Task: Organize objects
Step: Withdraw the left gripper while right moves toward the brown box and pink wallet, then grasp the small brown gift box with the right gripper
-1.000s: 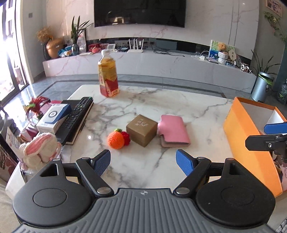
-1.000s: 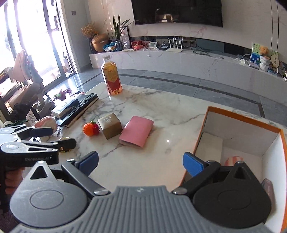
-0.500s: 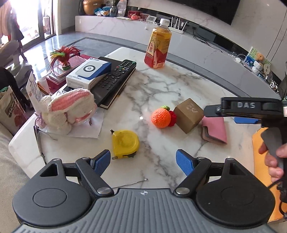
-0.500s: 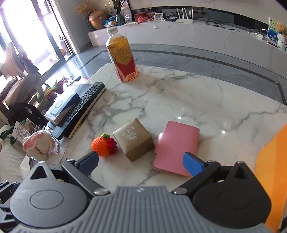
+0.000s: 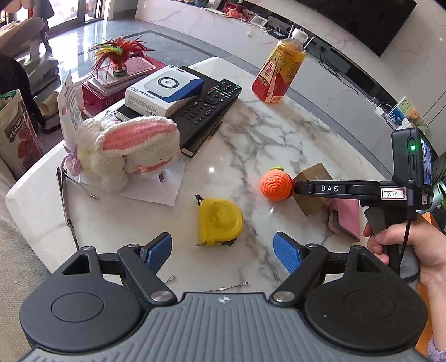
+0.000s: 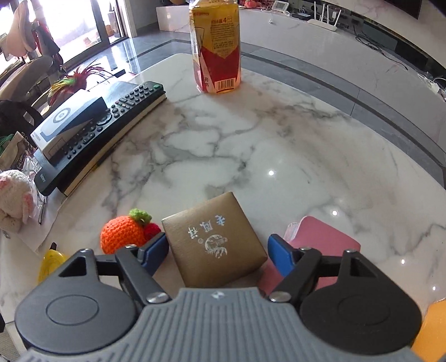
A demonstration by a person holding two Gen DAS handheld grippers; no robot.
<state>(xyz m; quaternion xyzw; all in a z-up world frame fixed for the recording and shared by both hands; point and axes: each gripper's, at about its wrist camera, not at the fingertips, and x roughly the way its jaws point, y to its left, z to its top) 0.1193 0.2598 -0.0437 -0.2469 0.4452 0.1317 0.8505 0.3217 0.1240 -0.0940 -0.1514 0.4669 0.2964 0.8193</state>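
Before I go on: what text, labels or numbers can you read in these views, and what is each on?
"DAS": on the right gripper's arm.
"7-15", handwritten, roughly: on the white sticker beside it.
"4": on the bottle label; the rest is too small.
"SONY": on the remote's end, barely legible.
Brown box: silver characters, upside down, unreadable.
White-and-blue box: print too small.

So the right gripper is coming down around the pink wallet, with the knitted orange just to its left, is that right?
Not quite. The right wrist view shows the right gripper closing around the brown box, not the pink wallet, which lies to the right, outside the blue fingers. The pads aren't pressing yet. The knitted orange does sit just left.
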